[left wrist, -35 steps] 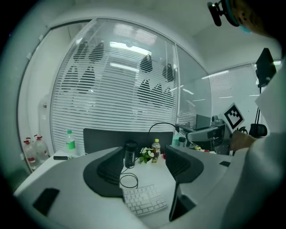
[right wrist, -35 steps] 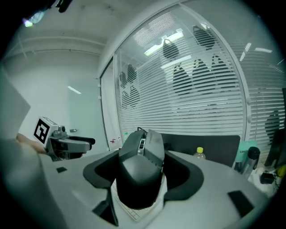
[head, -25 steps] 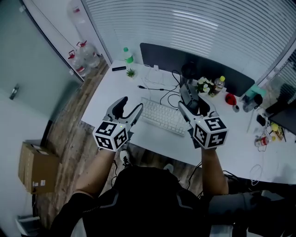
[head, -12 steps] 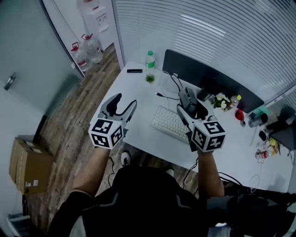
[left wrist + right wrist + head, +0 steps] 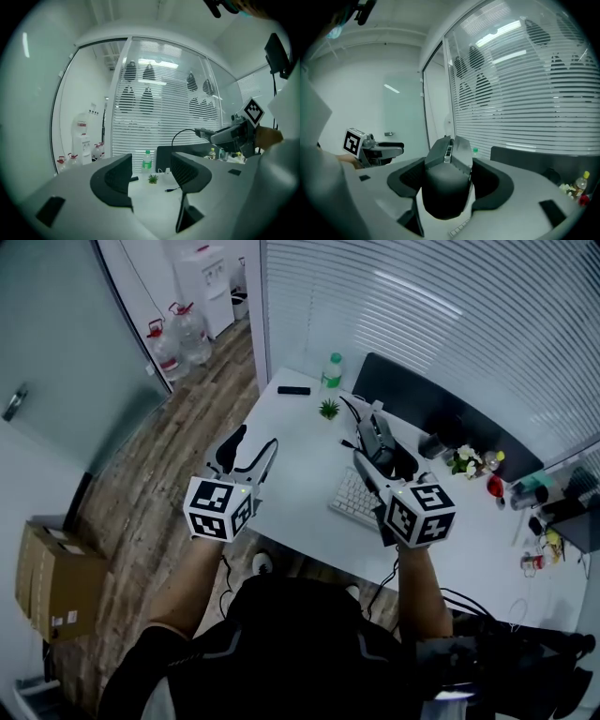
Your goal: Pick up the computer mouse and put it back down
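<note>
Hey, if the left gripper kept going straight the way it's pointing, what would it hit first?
Probably the small potted plant, with the green-capped bottle just behind it. Both sit in line between the left gripper's closing, empty jaws. Bare white desk lies before them. Depth is unclear.

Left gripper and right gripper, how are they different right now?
The right gripper is clamped on the computer mouse; the left gripper has nothing between its jaws, which are closing. The right gripper hangs over the keyboard; the left gripper is by the left edge of the desk. Both carry a cube with square markers.
</note>
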Demonstrator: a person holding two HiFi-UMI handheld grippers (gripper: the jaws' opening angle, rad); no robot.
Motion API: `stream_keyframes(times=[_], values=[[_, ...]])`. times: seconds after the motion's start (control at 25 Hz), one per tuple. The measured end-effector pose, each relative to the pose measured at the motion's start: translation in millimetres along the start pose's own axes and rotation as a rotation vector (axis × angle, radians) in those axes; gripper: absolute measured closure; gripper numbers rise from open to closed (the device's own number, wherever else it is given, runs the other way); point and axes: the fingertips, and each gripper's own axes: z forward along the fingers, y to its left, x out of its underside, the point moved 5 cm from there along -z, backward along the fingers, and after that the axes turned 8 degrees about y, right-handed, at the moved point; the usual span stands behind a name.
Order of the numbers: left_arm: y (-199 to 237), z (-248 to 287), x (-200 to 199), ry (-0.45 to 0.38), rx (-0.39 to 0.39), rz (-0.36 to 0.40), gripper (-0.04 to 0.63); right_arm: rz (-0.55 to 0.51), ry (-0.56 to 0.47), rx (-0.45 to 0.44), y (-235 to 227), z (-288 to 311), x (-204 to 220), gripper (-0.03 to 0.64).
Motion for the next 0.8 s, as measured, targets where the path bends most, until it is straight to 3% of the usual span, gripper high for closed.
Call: stream_keyframes(times=[0.16, 0.32, 0.44, 0.8], values=[[23, -1, 1, 0.003, 0.053, -0.023, 0.33, 0.017, 0.009, 0.011, 18, 23, -2, 0.322], [43, 2, 7, 0.026, 0.099, 0.004, 0.339, 0.046, 0.025, 0.037, 31, 45, -1, 0.322], [59, 5, 13, 0.042, 0.106, 0.017, 0.339, 0.072, 0.047, 0.055, 37, 62, 5, 0.322], [73, 26, 43, 0.101, 0.115, -0.054, 0.374, 0.108, 0.154, 0.06, 39, 112, 42, 0.322]])
